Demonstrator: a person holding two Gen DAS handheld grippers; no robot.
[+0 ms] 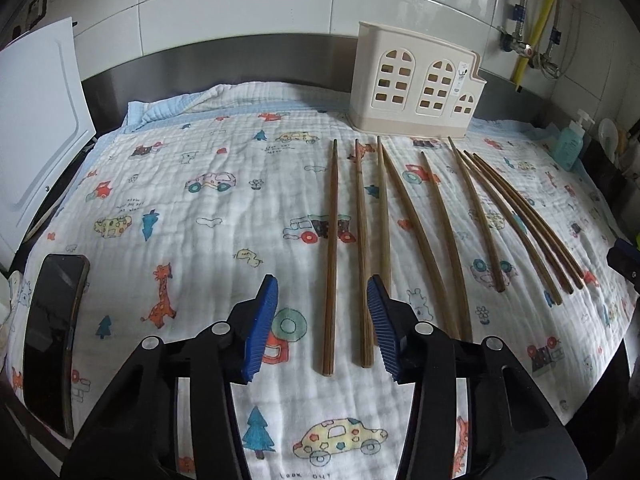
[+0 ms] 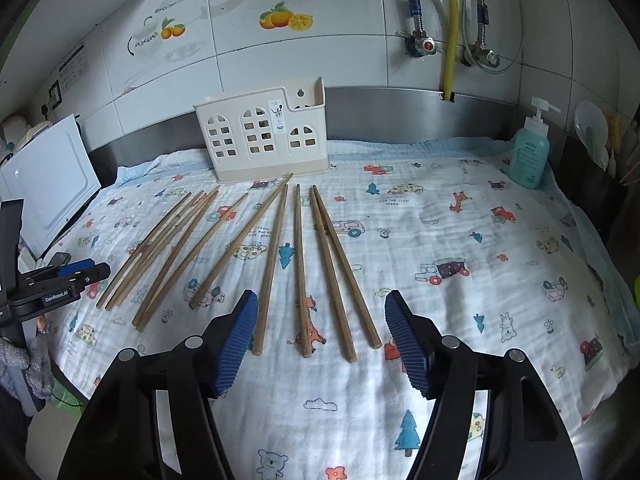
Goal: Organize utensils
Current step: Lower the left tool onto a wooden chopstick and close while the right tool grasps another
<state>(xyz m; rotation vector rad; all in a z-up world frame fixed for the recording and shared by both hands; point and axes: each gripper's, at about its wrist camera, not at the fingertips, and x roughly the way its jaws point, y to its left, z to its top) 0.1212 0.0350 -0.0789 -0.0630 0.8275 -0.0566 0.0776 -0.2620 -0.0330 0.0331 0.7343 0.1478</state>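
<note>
Both views are lit by soft, even daylight, moderately bright, with a cool cast. The white wall tiles (image 2: 304, 60) carry broad pale reflections, strongest in the upper right of the left wrist view. The phone (image 1: 52, 336) screen shows a dull sheen. The cloth (image 1: 224, 216) takes only faint, diffuse shadows; each chopstick (image 2: 298, 268) throws a thin soft line beside it. Fisheye distortion is strong: straight chopsticks bow outward toward the frame sides and the counter edge curves. The corners fall to black vignette. Focus is sharp at centre and softer toward the rim, where the bottle (image 2: 528, 156) label is unreadable.
</note>
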